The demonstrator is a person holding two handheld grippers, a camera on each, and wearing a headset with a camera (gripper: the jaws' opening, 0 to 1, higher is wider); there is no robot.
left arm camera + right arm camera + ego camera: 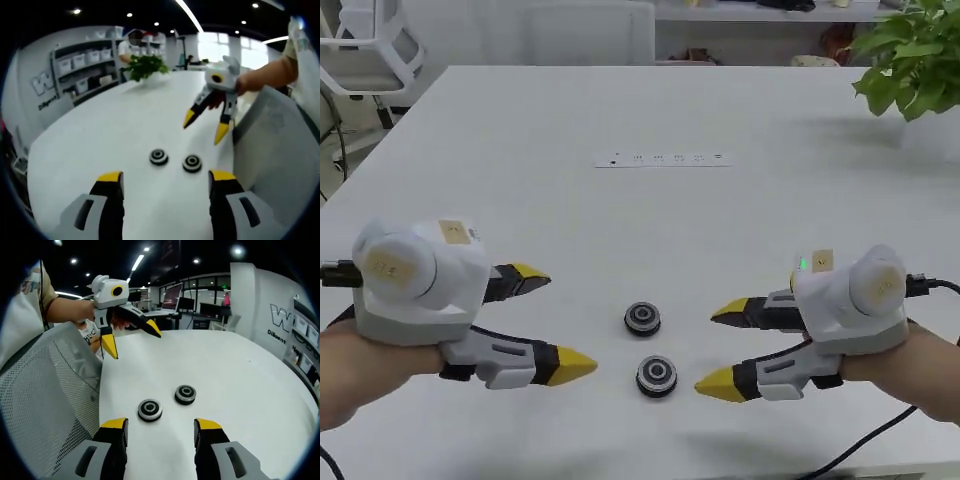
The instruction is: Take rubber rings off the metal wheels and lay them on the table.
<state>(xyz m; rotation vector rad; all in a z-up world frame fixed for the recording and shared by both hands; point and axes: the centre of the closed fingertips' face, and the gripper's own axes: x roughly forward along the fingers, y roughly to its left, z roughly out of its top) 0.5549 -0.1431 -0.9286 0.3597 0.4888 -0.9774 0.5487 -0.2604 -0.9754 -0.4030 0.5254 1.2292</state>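
Head view: two small round metal wheels lie flat on the smooth white bench. The far wheel sits just beyond the near wheel. Both lie between the left gripper and the right gripper, whose yellow-tipped fingers are spread and empty.

Left gripper view: its fingers stand wide apart, short of both wheels, whose faces show concentric grooves.

Right gripper view: fingers spread. The dark band round the near wheel looks like its rubber ring, probably soft, stretchy and grippy. The wheel looks stiff and may slide, so I'd pin its hub and pinch the ring's outer edge.
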